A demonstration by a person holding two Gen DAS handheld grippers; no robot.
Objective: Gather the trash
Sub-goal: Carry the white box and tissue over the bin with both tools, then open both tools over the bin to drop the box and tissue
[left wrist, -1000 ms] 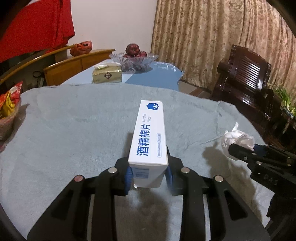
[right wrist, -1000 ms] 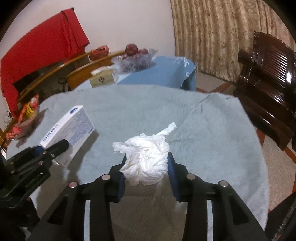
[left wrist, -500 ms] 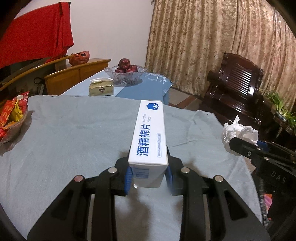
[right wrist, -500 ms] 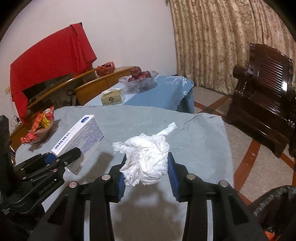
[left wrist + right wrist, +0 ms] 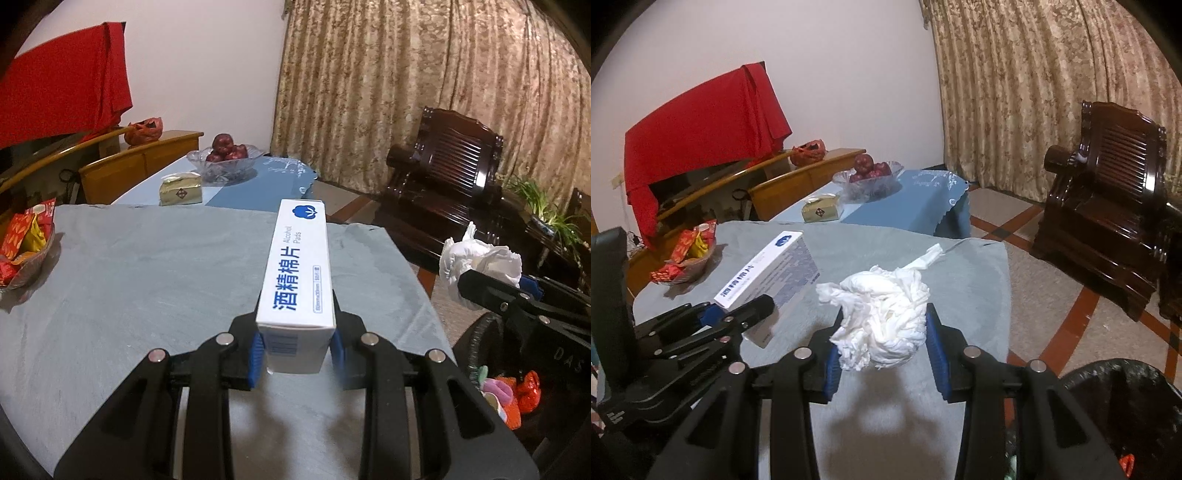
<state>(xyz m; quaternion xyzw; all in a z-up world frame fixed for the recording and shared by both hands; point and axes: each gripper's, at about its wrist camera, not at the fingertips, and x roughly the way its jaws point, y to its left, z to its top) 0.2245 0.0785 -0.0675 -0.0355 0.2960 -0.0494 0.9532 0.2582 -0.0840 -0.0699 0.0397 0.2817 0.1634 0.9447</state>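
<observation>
**Hand-held grippers both carry trash**

The left hand-held gripper pinches a white box above the grey-covered bench. The right hand-held gripper pinches a crumpled tissue, near a black bin.

Matt grey cloth table cover (wrinkled); glossy cardboard box.

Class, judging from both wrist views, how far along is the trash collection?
Done: wrappers already lie in the black-lined bin, and both items are picked up. In hand: left gripper clamps the alcohol pads box; right gripper clamps the crumpled tissue, both above the grey tablecloth. Left: dropping both into the bin.
</observation>
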